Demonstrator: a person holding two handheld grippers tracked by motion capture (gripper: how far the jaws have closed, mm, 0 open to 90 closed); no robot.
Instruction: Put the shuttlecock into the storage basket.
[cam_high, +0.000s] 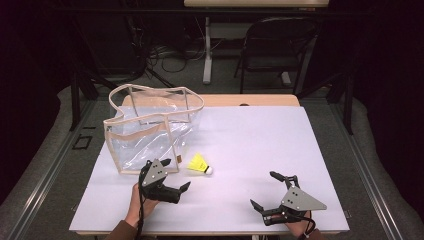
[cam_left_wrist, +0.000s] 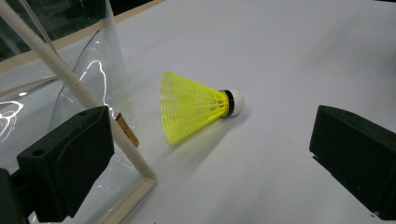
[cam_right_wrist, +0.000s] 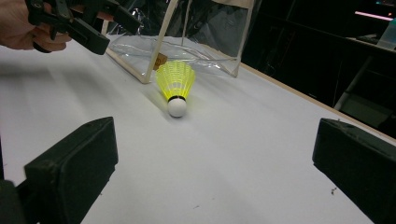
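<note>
beyond your white table (cam_high: 260, 135) a dark folding chair (cam_high: 272, 45) stands at the far right, a pale table leg (cam_high: 207, 50) left of it, cables (cam_high: 170, 52) on the floor

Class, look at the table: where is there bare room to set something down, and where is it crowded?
Bare: the white table right of the clear bag, and between the two claws. Crowded: the left front, where the shuttlecock lies beside the bag and the left claw.
</note>
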